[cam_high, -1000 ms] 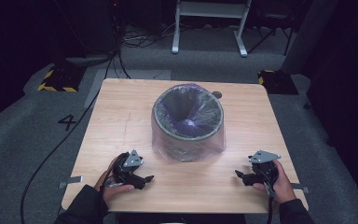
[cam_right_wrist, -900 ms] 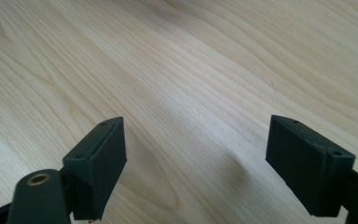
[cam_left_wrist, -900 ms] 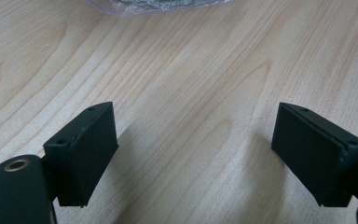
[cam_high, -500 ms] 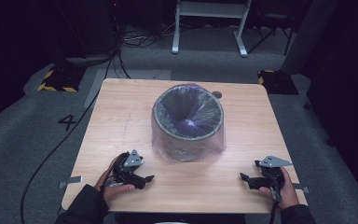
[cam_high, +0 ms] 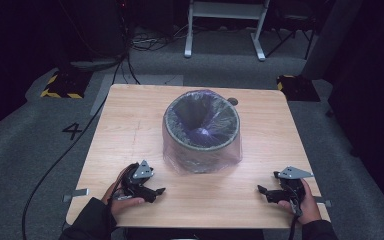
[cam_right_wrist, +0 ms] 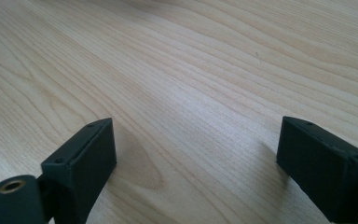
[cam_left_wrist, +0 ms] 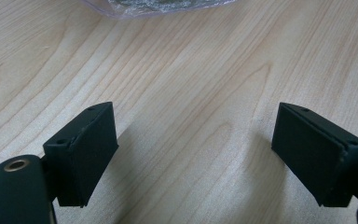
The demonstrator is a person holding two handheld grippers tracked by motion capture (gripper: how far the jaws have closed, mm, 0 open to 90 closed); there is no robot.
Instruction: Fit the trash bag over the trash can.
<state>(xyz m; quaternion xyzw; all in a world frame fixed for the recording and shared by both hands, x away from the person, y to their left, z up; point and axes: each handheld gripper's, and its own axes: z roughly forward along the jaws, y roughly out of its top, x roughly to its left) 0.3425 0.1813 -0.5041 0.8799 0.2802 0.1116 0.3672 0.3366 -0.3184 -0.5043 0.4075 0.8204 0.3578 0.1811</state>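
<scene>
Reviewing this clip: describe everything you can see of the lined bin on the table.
The bin is a round grey container standing upright near the middle of the wooden table. A thin, clear, purplish plastic bag lines it: the film drapes into the open mouth, folds over the rim and hangs loosely down the outer wall to the tabletop. No contents can be made out inside. Nothing touches it except the table. The bag's lower edge also shows in the left gripper view.
</scene>
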